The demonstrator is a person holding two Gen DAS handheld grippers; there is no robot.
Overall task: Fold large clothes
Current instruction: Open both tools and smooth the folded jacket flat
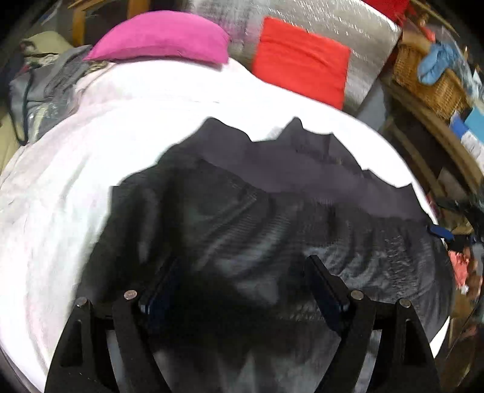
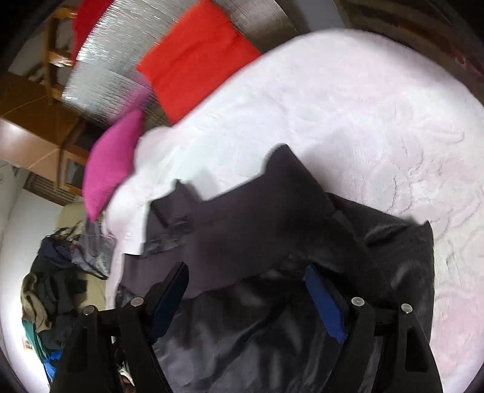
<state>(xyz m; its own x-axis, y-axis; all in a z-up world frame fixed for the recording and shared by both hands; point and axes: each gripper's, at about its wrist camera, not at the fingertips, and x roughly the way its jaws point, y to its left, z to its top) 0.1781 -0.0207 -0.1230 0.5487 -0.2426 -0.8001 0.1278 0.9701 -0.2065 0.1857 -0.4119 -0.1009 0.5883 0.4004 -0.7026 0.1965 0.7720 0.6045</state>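
Observation:
A large dark grey-black garment (image 1: 257, 196) lies spread on a white bedspread (image 1: 90, 151), its far part folded over into a lighter purple-grey band. My left gripper (image 1: 242, 263) hovers over the garment's near part, jaws wide apart, nothing between the pads. In the right wrist view the same garment (image 2: 257, 217) lies rumpled with a shiny lining showing near the camera. My right gripper (image 2: 246, 272) stands open above it, blue pads apart, cloth below them but not pinched.
A pink cushion (image 1: 160, 37) and a red cushion (image 1: 302, 60) lie at the bed's far end against a silver panel (image 1: 348, 24). A wicker basket (image 1: 429, 78) stands at the right. A pile of clothes (image 2: 54, 287) lies beside the bed.

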